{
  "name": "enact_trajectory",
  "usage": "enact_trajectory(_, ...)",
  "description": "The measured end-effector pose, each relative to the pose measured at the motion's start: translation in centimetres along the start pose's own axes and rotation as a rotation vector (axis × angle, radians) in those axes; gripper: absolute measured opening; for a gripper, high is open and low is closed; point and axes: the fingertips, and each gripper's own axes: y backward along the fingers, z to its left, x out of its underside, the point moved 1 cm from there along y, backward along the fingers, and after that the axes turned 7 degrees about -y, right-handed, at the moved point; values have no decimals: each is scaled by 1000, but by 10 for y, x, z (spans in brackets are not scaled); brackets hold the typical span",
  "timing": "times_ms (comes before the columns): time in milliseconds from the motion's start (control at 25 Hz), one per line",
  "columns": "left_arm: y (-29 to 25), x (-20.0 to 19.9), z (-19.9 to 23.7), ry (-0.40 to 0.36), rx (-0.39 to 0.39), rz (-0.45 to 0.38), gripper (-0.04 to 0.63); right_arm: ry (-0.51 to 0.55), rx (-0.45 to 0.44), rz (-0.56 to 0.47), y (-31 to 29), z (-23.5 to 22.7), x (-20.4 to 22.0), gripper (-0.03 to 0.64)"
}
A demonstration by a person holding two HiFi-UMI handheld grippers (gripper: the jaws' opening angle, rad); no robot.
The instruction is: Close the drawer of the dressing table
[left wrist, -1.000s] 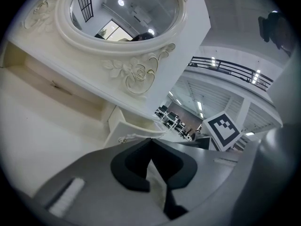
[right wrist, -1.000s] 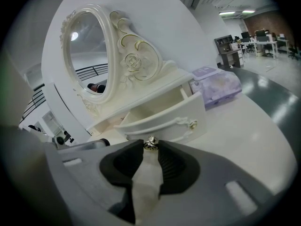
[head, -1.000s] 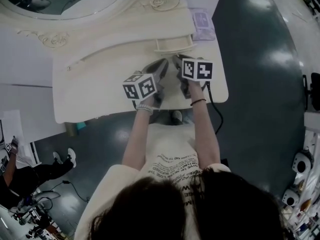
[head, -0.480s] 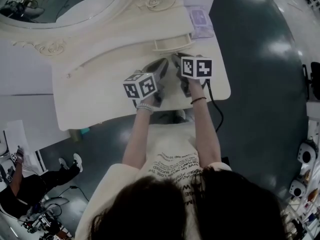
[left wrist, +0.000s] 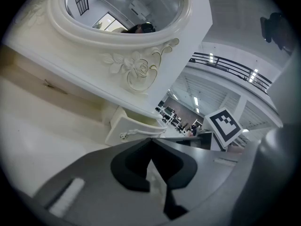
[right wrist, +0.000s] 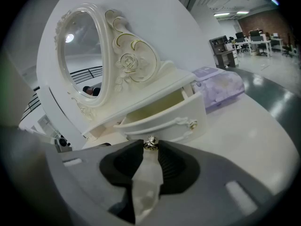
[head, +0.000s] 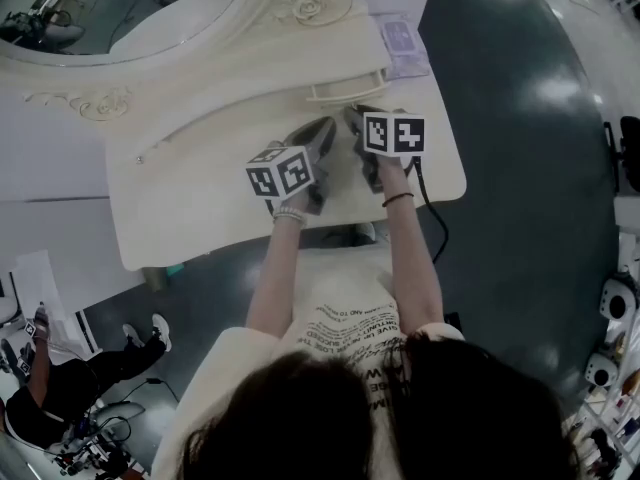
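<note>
The cream dressing table [head: 200, 198] carries a small curved drawer [head: 345, 90] that stands pulled out under the oval mirror [head: 130, 8]. The right gripper view shows the drawer [right wrist: 160, 117] open, its ornate handle facing me just beyond the jaws. My right gripper [right wrist: 150, 144] is shut on a small gold-and-silver metal knob pinched between its tips. In the head view my right gripper [head: 358, 120] points at the drawer front from close by. My left gripper [head: 322, 133] lies beside it, aimed at the same drawer [left wrist: 134, 128]. The left gripper [left wrist: 150, 141] has its tips touching and nothing between them.
A purple packet [head: 405, 48] lies on the table's right end behind the drawer, also visible as the packet [right wrist: 218, 88] in the right gripper view. A black cable [head: 425, 208] hangs off the table's right front edge. A person [head: 60, 388] sits on the dark floor at lower left.
Both grippers and the drawer stand as before. Only the head camera has shifted a little, and the person on the floor has moved.
</note>
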Motion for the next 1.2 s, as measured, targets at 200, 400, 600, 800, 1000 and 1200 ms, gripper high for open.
enact_trajectory(200, -5, 0, -1, -5, 43, 14, 5, -2, 5, -12, -2, 0, -6, 98)
enact_trajectory(400, -10, -1, 3, -2, 52, 23, 5, -4, 5, -17, -7, 0, -10, 98)
enact_trajectory(600, -13, -5, 8, -2, 49, 21, 5, 0, 6, -16, -11, -1, -14, 98)
enact_trajectory(800, -18, -7, 10, -4, 44, 22, 5, 3, 2, -18, -14, -1, -19, 98)
enact_trajectory(1000, -21, -10, 15, -1, 41, 22, 5, 4, 1, -14, -19, -2, -23, 98)
enact_trajectory(1200, -23, -12, 19, 0, 35, 25, 5, 4, -4, -18, -22, -2, -28, 98)
